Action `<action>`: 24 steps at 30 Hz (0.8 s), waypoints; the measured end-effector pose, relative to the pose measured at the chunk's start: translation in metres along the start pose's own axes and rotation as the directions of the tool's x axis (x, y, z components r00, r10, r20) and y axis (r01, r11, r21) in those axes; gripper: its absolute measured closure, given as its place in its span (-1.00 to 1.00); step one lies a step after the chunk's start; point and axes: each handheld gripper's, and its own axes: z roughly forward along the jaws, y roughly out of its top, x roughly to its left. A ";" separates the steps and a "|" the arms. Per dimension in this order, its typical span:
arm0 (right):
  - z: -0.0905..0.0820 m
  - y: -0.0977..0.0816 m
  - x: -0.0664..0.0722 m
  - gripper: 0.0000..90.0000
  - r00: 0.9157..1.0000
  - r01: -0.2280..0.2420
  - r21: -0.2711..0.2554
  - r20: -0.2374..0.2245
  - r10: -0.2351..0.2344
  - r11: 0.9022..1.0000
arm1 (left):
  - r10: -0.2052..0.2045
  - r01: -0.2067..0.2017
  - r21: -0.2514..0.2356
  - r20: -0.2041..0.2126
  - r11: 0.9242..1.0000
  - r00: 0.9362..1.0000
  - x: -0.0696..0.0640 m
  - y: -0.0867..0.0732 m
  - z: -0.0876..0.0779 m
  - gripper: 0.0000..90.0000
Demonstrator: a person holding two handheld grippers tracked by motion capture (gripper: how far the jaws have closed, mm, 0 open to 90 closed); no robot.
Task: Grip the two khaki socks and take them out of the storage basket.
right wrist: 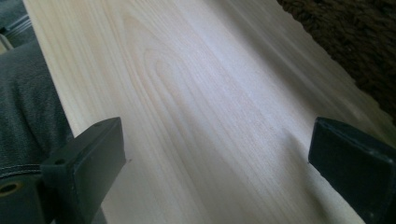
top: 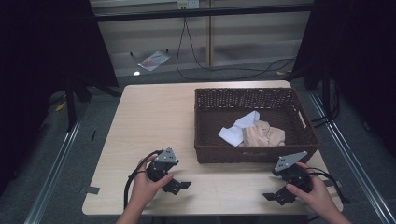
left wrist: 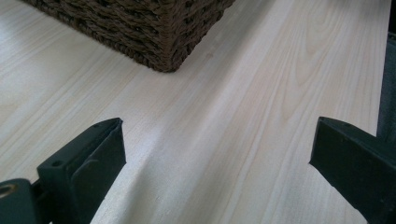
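A dark brown wicker basket stands on the right half of the pale wooden table. Inside it lie a white folded cloth and a crumpled beige cloth. My left gripper rests low on the table near the front edge, left of the basket, open with nothing between its jaws. In the left gripper view the left gripper faces the basket's corner across bare wood. My right gripper sits in front of the basket's right end, also open and empty. In the right gripper view the right gripper has the basket at the upper right.
Black curtains hang at both sides. On the floor beyond the table lie a black cable and a clear plastic bag. A piece of grey tape marks the table's front left edge. Grey fabric shows past the table edge.
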 end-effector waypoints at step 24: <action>-0.017 0.029 -0.001 -0.91 0.995 0.085 0.150 -0.063 -0.076 0.985 | -0.012 0.012 0.010 0.003 1.000 1.000 0.001 0.000 0.001 -0.93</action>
